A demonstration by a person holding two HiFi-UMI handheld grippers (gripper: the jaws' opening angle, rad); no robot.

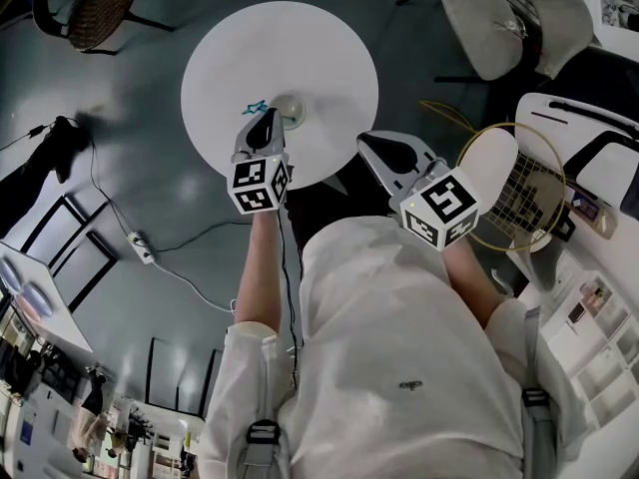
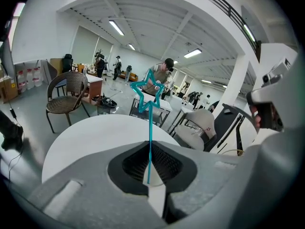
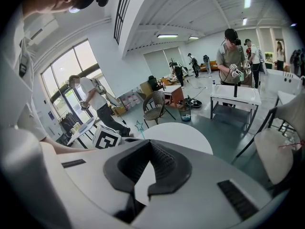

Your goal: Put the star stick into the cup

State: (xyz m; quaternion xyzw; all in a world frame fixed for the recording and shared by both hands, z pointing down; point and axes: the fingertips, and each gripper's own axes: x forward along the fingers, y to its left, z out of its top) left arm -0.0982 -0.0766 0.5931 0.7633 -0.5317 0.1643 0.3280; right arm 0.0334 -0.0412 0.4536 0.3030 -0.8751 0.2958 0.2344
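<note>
Two grippers show in my pictures. My left gripper (image 2: 148, 144) is squeezed tight on the star stick (image 2: 149, 128). The stick is thin and blue-green, and it stands straight up from between the jaws. On top is a star (image 2: 147, 95) that is only an outline, so I can see the room through it.

Only the head view shows me the cup (image 1: 291, 111). It is small and pale and sits on the round white bench (image 1: 300, 38). From up there the left gripper (image 1: 266, 120) is just beside the cup. The star stick (image 1: 252, 108) pokes out on the other side of the gripper, not in the cup. I cannot tell how high it is over the bench.

My right gripper (image 3: 151, 142) has its jaws pressed together with nothing between them. In the head view it (image 1: 367, 143) is at the near edge of the bench, apart from the cup.

Its own view shows me the left gripper's cube (image 3: 106, 138), with black and white squares. A tiny star stick (image 3: 139, 126) peeks up behind it.
</note>
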